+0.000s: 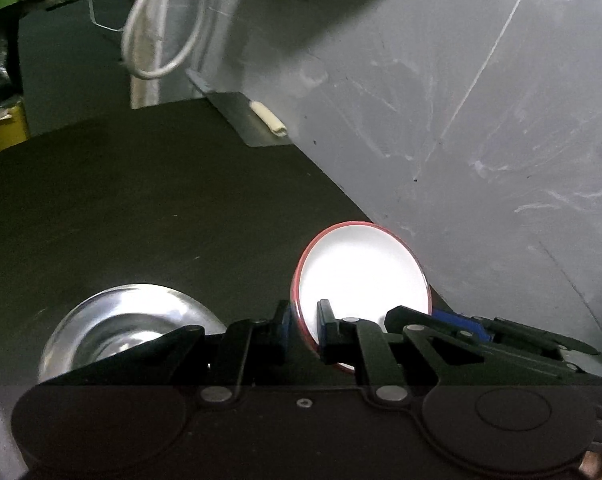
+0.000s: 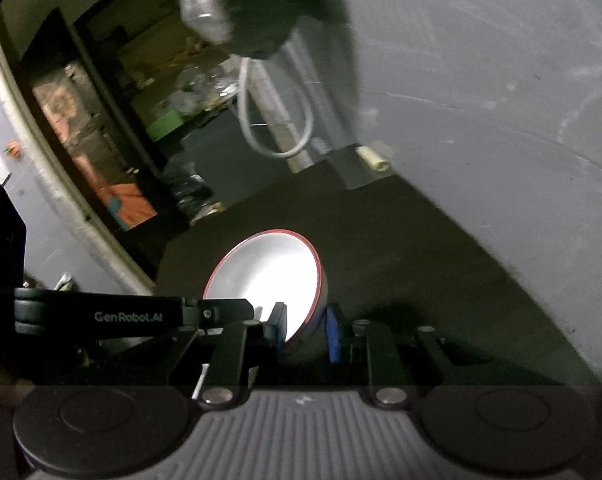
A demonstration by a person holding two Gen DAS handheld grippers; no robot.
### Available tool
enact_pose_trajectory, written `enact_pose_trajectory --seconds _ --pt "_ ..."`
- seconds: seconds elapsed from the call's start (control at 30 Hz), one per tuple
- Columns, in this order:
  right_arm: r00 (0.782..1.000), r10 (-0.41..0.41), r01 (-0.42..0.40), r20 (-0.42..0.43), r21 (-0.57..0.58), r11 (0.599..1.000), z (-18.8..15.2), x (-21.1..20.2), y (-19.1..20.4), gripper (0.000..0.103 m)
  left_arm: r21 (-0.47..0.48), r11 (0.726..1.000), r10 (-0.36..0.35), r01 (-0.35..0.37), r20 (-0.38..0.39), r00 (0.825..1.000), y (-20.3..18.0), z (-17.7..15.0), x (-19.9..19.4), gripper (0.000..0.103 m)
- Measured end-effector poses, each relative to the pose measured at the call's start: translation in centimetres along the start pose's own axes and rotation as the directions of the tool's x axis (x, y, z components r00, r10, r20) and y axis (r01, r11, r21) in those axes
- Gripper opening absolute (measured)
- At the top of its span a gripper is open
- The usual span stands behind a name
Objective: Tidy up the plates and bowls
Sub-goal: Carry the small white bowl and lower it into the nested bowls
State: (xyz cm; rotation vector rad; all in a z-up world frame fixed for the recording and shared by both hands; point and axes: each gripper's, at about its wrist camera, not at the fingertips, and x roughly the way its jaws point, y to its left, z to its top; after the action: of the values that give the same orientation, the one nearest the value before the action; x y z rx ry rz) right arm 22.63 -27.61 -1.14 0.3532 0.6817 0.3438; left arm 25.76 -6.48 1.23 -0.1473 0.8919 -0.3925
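A white bowl with a red rim (image 1: pixel 361 272) hangs tilted over the dark table (image 1: pixel 161 208). My left gripper (image 1: pixel 304 322) is shut on its lower left rim. The right gripper (image 1: pixel 447 315) reaches the bowl's lower right rim from the right, one blue pad showing. In the right wrist view the same bowl (image 2: pixel 269 276) sits with its red wall between the blue pads of my right gripper (image 2: pixel 305 329), which is shut on it. There the left gripper (image 2: pixel 247 309) comes in from the left against the bowl's lower left rim. A steel bowl (image 1: pixel 129 320) rests on the table to the left.
A scuffed grey wall (image 1: pixel 481 120) runs along the table's right side. At the far end stand a metal bracket (image 1: pixel 245 120) with a beige tube piece (image 1: pixel 269 120) and a hanging white cable loop (image 1: pixel 161 32). A yellow container (image 1: pixel 5 132) and a cluttered doorway (image 2: pixel 101 140) lie to the left.
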Motion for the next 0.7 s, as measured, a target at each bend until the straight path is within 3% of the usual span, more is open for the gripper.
enact_pose_trajectory --seconds 0.4,0.7 --pt "0.998 0.055 -0.059 -0.038 -0.106 0.993 -3.6 -4.1 7.7 0.023 -0.077 0.997 0.003 0.002 0.055 0.998 3.1 -5.6 -8.4 0.013" --pt "0.99 0.061 -0.084 -0.126 -0.188 0.979 -6.5 -5.4 10.9 0.023 -0.098 0.995 0.026 -0.025 0.006 1.0 4.4 -9.8 -10.7 0.014"
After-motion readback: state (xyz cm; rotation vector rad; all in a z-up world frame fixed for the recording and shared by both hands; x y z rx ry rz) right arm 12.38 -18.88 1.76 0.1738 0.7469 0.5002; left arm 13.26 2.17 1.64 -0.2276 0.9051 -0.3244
